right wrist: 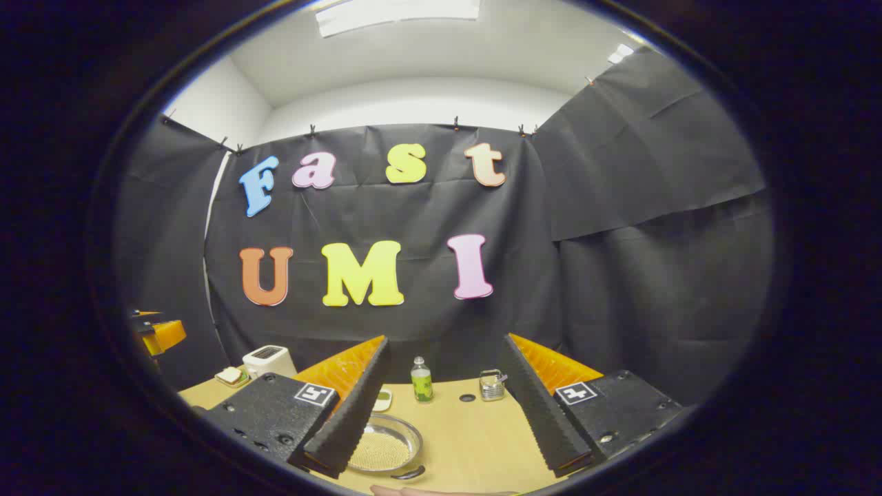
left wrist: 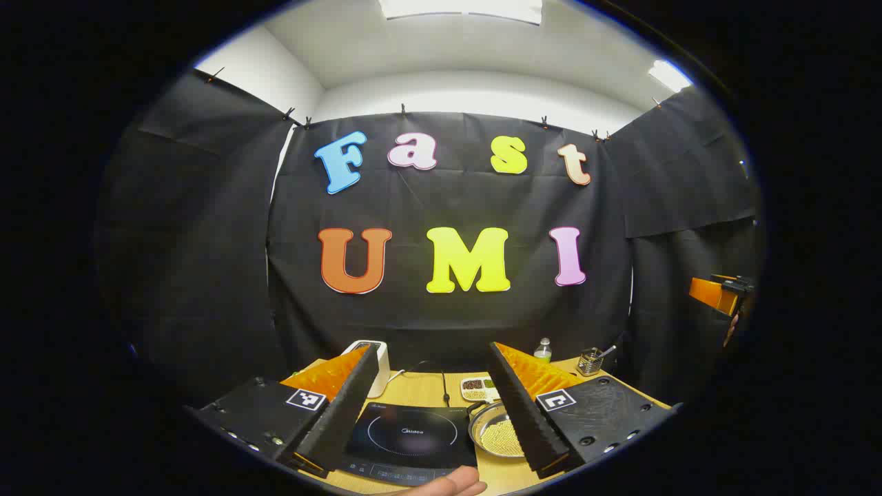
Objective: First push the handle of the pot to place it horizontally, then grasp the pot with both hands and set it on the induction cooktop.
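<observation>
A shallow silver pot [left wrist: 493, 435] holding pale yellow grains sits on the wooden table just right of the black induction cooktop [left wrist: 410, 434]. In the right gripper view the pot [right wrist: 382, 444] lies low and left, partly behind my left finger, with a dark handle [right wrist: 406, 473] at its near rim. My left gripper [left wrist: 433, 351] is open above the cooktop and pot, touching neither. The right gripper [right wrist: 446, 341] is also open and held above the table. Each gripper shows in the other's view, at the edge [left wrist: 720, 293] [right wrist: 155, 334].
At the back of the table stand a white toaster [left wrist: 375, 358], a small divided dish [left wrist: 479, 389], a green bottle [right wrist: 421, 379] and a metal cup [right wrist: 490, 386]. A plate with bread [right wrist: 231, 375] lies beside the toaster. A hand [left wrist: 448, 486] shows at the near edge.
</observation>
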A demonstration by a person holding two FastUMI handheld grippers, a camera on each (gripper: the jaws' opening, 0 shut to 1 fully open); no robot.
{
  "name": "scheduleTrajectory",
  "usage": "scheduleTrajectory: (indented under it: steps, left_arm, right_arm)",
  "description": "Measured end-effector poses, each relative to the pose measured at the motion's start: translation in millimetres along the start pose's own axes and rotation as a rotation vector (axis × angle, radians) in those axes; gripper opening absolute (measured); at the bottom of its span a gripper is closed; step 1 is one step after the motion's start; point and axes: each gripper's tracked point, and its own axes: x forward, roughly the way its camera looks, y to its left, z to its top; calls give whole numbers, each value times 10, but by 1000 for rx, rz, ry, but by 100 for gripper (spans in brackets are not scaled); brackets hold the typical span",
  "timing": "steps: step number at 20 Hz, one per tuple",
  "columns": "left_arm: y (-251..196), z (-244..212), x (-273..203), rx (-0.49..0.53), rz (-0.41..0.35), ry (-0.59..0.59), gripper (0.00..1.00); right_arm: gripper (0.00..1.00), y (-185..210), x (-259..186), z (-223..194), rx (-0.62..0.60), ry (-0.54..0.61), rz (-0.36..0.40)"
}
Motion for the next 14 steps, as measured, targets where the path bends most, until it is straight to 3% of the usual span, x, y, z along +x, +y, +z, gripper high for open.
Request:
scheduleTrajectory:
  steps: [1,2,14]
  left_arm:
    - [-17,21,-12,6,-2,-5,84]
    - [-26,36,-24,10,-1,-11,95]
    - [-161,57,-107,48,-14,-16,95]
  right_arm:
    - [97,-2,-5,-5,-4,2,-2]
    - [97,-17,3,-12,-10,9,-7]
    - [100,-35,88,-93,-16,37,3]
